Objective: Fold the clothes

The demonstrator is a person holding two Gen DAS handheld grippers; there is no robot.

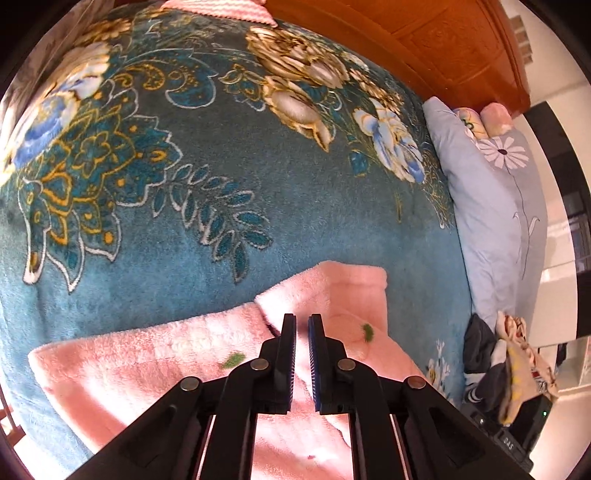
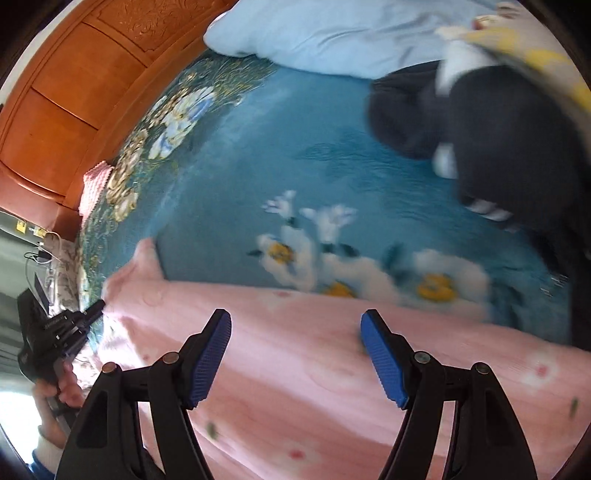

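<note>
A fluffy pink garment [image 1: 155, 354] with small green and red marks lies flat on the teal floral blanket [image 1: 258, 206], its folded corner pointing up the bed. My left gripper [image 1: 302, 318] hovers just over that corner. Its pads stand a narrow slit apart and I see no cloth pinched between them. In the right wrist view the same pink garment [image 2: 314, 354] stretches across the lower half. My right gripper [image 2: 295, 319] stands wide open above it, nothing between its fingers. The left gripper [image 2: 96, 307] shows at the garment's left end, held by a hand [image 2: 62, 391].
A light blue pillow [image 1: 491, 206] lies along the bed's right side under the orange wooden headboard [image 1: 424, 40]. A heap of dark and patterned clothes [image 2: 491, 140] sits beyond the pink garment. A pink knitted piece [image 1: 221, 11] lies at the blanket's far edge.
</note>
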